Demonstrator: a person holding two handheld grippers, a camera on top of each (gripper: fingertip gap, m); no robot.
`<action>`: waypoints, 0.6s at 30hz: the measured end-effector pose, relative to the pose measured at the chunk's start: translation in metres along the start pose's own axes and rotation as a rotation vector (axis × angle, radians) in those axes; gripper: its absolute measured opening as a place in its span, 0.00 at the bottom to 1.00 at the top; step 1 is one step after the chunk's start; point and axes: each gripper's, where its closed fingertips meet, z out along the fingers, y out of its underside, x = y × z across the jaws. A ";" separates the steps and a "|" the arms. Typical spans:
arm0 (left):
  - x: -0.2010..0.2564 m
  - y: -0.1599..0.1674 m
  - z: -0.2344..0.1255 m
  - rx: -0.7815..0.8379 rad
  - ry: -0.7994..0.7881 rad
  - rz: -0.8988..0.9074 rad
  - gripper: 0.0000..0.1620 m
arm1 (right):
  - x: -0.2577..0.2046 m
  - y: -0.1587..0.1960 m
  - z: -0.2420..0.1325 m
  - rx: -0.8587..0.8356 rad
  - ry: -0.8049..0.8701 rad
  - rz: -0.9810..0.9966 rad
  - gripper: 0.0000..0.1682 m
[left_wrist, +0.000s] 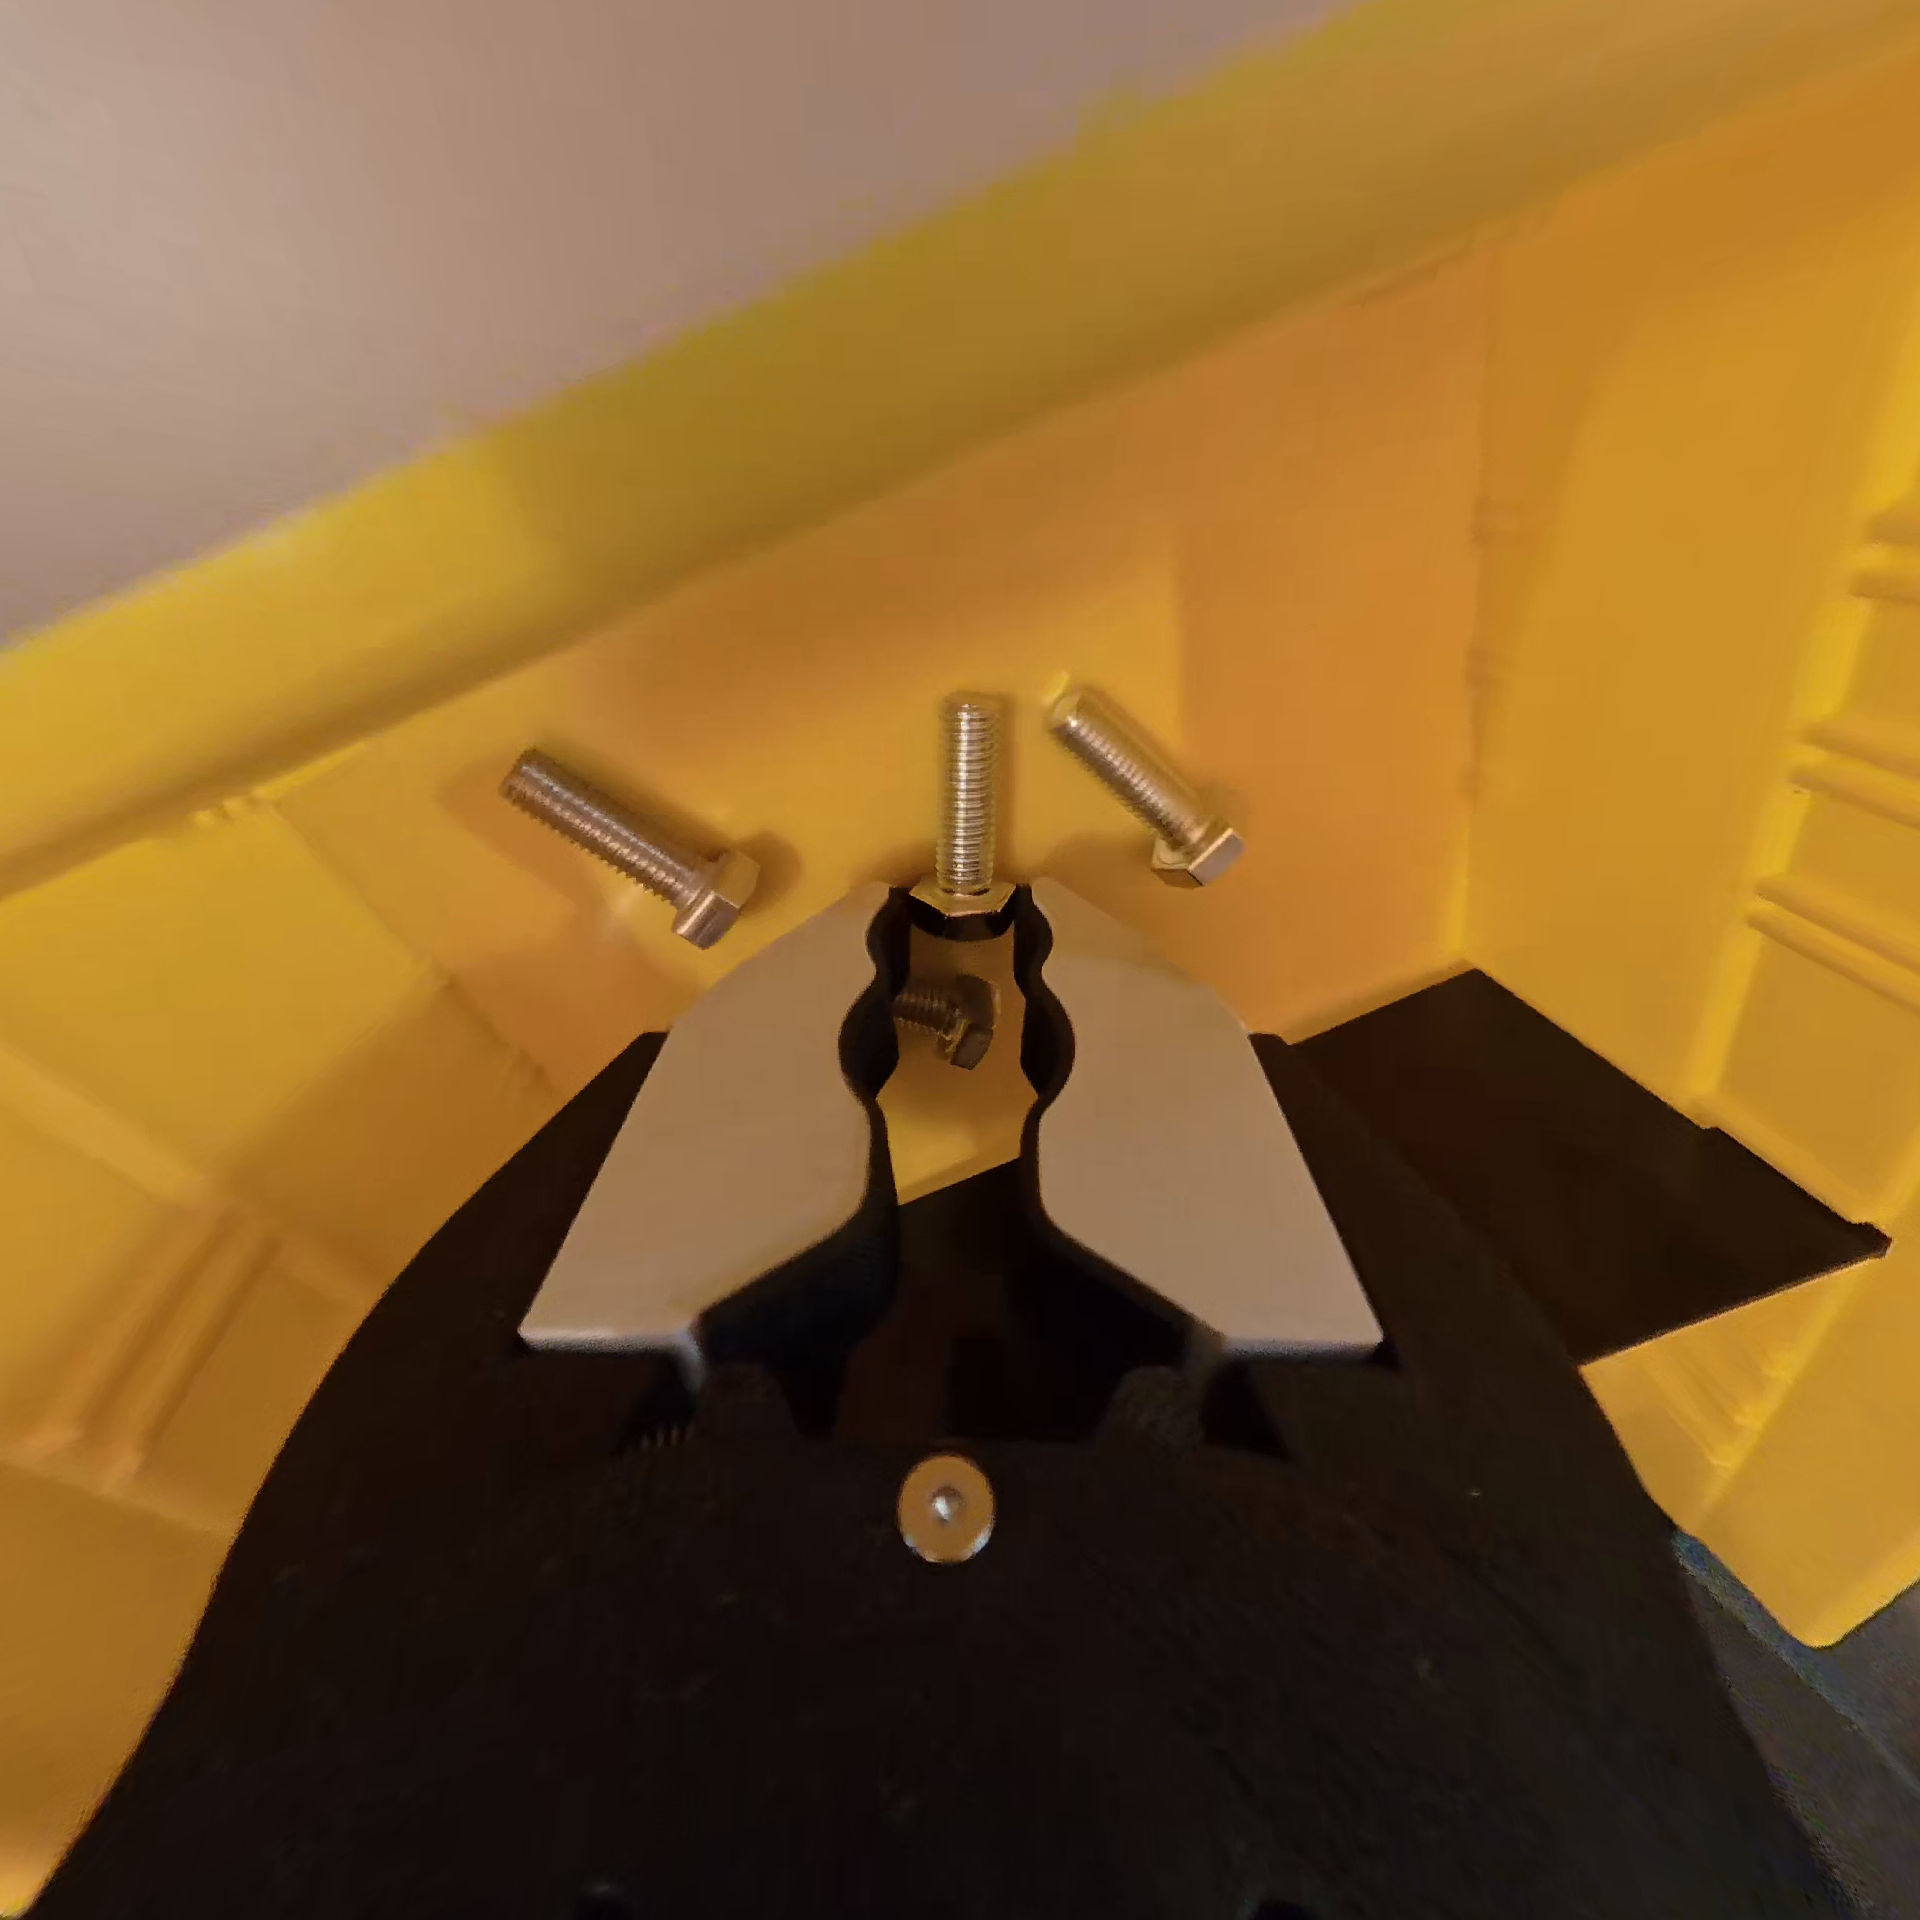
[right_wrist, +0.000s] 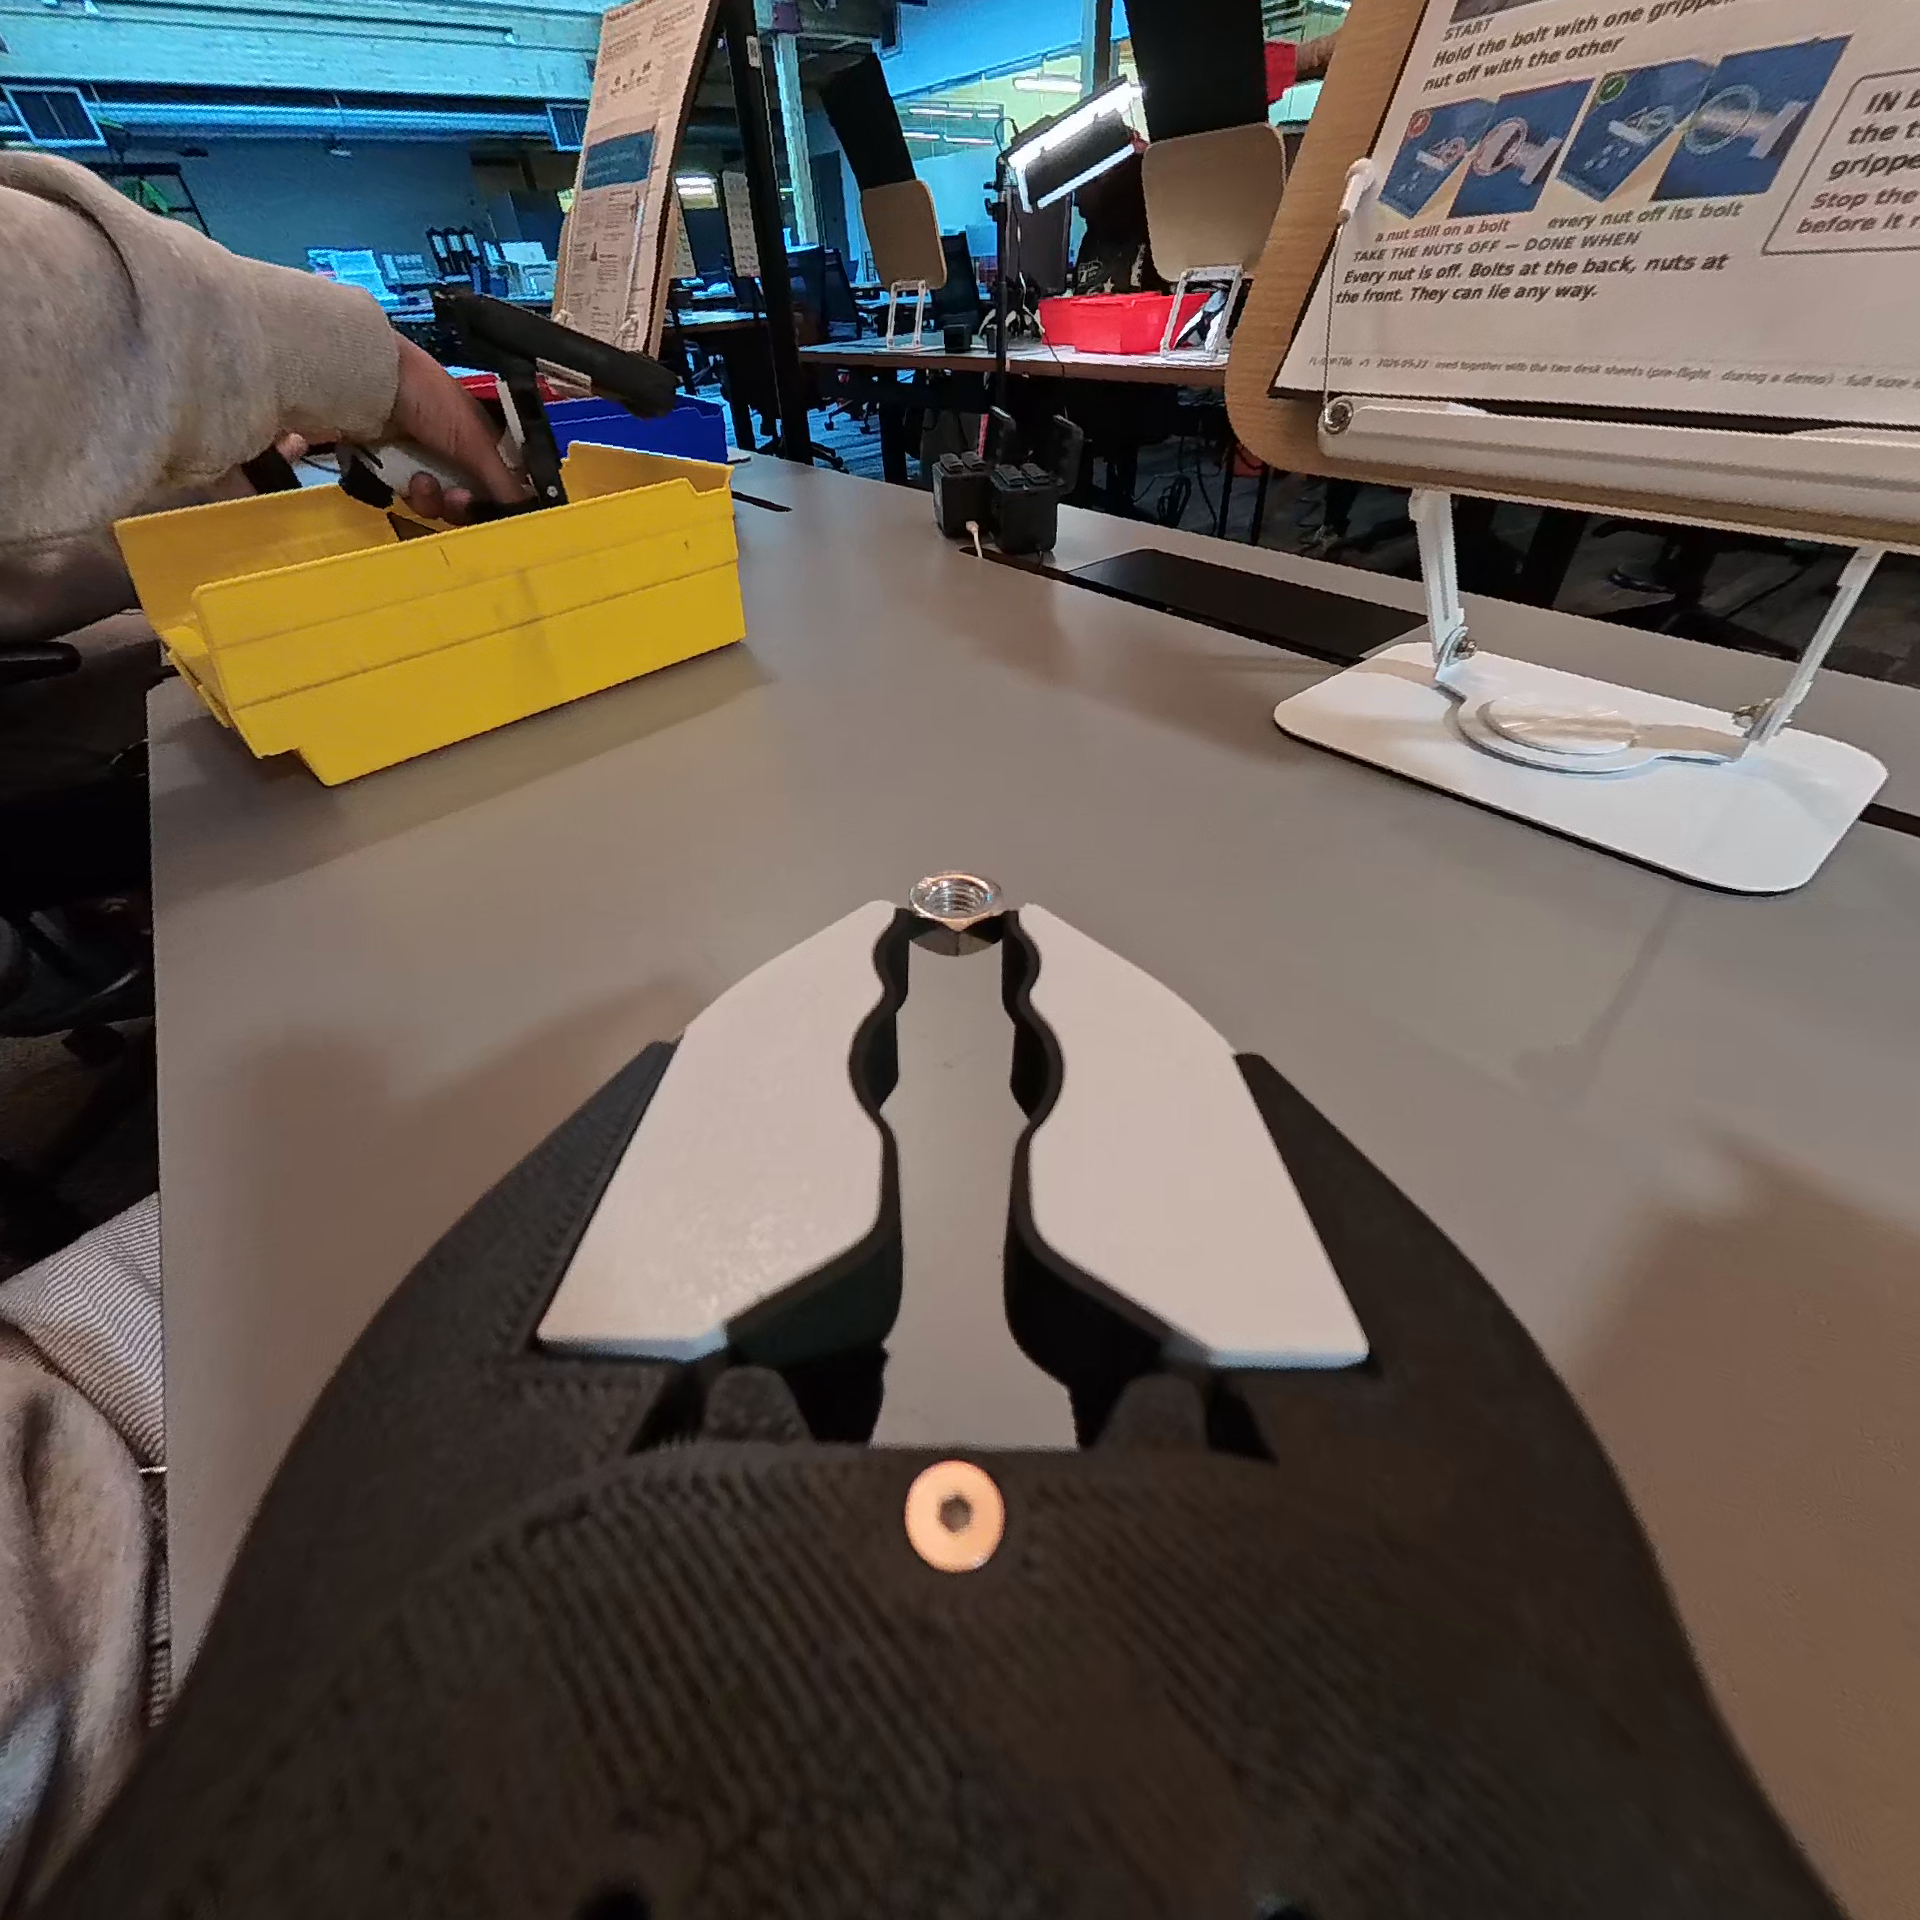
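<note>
Yellow plastic walls of a bin (left_wrist: 1351, 582) surround the left gripper (left_wrist: 958, 904), whose fingertips pinch a bolt (left_wrist: 968, 800) by its hex head, threads pointing away. Two loose bolts lie on the bin floor, one to the left (left_wrist: 634, 847) and one to the right (left_wrist: 1143, 784), and a small bolt (left_wrist: 948, 1018) shows between the fingers. Over the grey table (right_wrist: 1143, 790), the right gripper (right_wrist: 956, 920) nips a silver nut (right_wrist: 954, 902) at its tips. Well apart, the bin (right_wrist: 468, 613) sits at the table's left, a white document stand (right_wrist: 1579, 769) at its right, with workshop desks behind.
</note>
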 end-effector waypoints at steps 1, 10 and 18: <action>-0.001 0.000 0.000 0.001 0.001 -0.013 0.13 | 0.000 0.000 0.000 0.000 0.001 -0.002 0.10; -0.004 -0.011 -0.038 0.153 0.005 -0.080 0.13 | 0.000 -0.003 -0.002 0.010 0.002 -0.004 0.10; 0.097 -0.039 -0.169 0.840 0.198 -0.056 0.12 | -0.006 -0.013 -0.004 0.046 -0.027 0.026 0.10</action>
